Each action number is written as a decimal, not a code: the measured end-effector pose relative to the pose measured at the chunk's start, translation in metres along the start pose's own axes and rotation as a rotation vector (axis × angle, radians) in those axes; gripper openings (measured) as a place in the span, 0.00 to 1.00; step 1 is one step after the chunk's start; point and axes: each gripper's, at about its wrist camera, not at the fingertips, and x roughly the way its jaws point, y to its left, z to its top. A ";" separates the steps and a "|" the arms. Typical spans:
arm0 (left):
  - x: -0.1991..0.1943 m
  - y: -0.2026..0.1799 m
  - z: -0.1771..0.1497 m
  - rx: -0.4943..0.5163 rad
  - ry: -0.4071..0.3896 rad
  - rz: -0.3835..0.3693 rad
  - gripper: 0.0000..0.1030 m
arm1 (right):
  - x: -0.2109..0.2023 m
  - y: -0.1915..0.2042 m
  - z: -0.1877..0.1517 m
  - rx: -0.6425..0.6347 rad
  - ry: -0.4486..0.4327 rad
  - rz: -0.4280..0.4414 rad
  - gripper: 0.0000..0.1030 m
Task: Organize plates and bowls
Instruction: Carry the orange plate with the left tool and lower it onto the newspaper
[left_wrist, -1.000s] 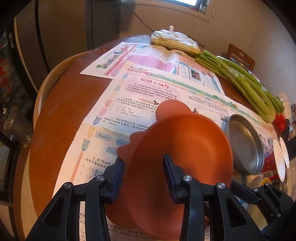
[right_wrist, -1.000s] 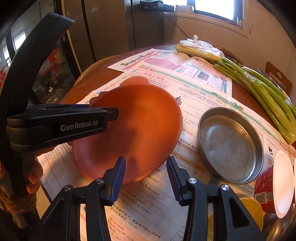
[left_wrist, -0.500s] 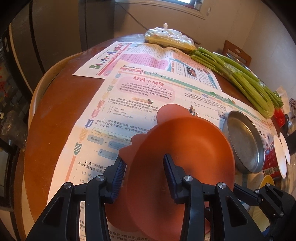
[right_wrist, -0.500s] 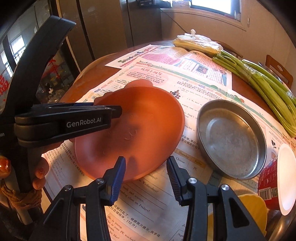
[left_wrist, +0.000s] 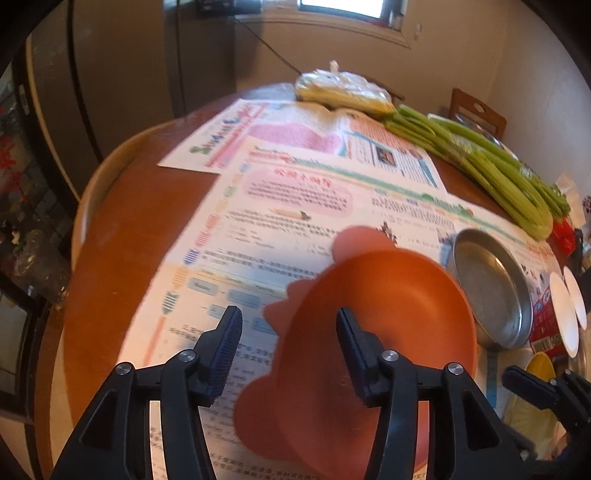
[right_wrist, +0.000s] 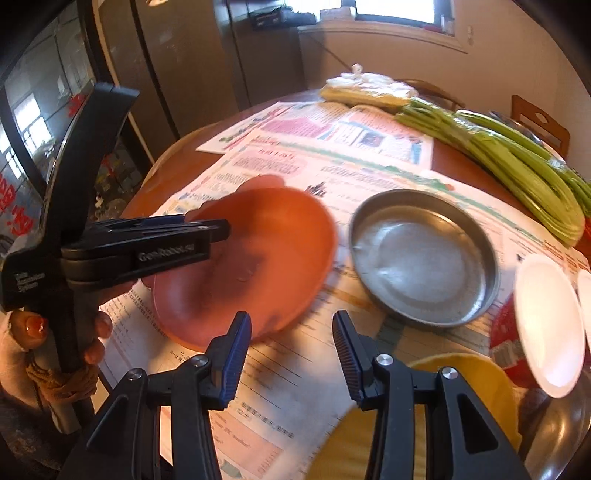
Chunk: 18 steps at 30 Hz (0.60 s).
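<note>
An orange plate (left_wrist: 384, 317) with lobed handles lies on newspaper, beside a round steel pan (left_wrist: 491, 288) on its right. My left gripper (left_wrist: 288, 343) is open; its right finger hangs over the plate's near rim and its left finger is outside it, gripping nothing. In the right wrist view the orange plate (right_wrist: 266, 258) sits left of the steel pan (right_wrist: 424, 254), with the left gripper (right_wrist: 207, 230) over its left edge. My right gripper (right_wrist: 291, 347) is open and empty, near the plate's front edge. A yellow dish (right_wrist: 424, 417) lies under its right finger.
Newspapers (left_wrist: 295, 206) cover the round wooden table (left_wrist: 125, 229). Green celery stalks (left_wrist: 480, 162) and a bagged food packet (left_wrist: 343, 88) lie at the back. A red cup with white lid (right_wrist: 535, 325) stands right of the pan. A chair (right_wrist: 539, 122) stands behind.
The left gripper has opened wider and let go of the orange plate's rim, drawing back a little. The plate now rests flatter on the newspaper. The right gripper stayed open.
</note>
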 end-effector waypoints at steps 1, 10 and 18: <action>-0.004 0.002 0.001 -0.005 -0.007 0.000 0.56 | -0.004 -0.003 -0.001 0.007 -0.006 -0.003 0.45; -0.051 -0.011 -0.005 0.014 -0.086 -0.040 0.58 | -0.044 -0.026 -0.016 0.055 -0.066 -0.009 0.45; -0.079 -0.050 -0.022 0.077 -0.113 -0.085 0.59 | -0.071 -0.038 -0.037 0.071 -0.104 -0.018 0.45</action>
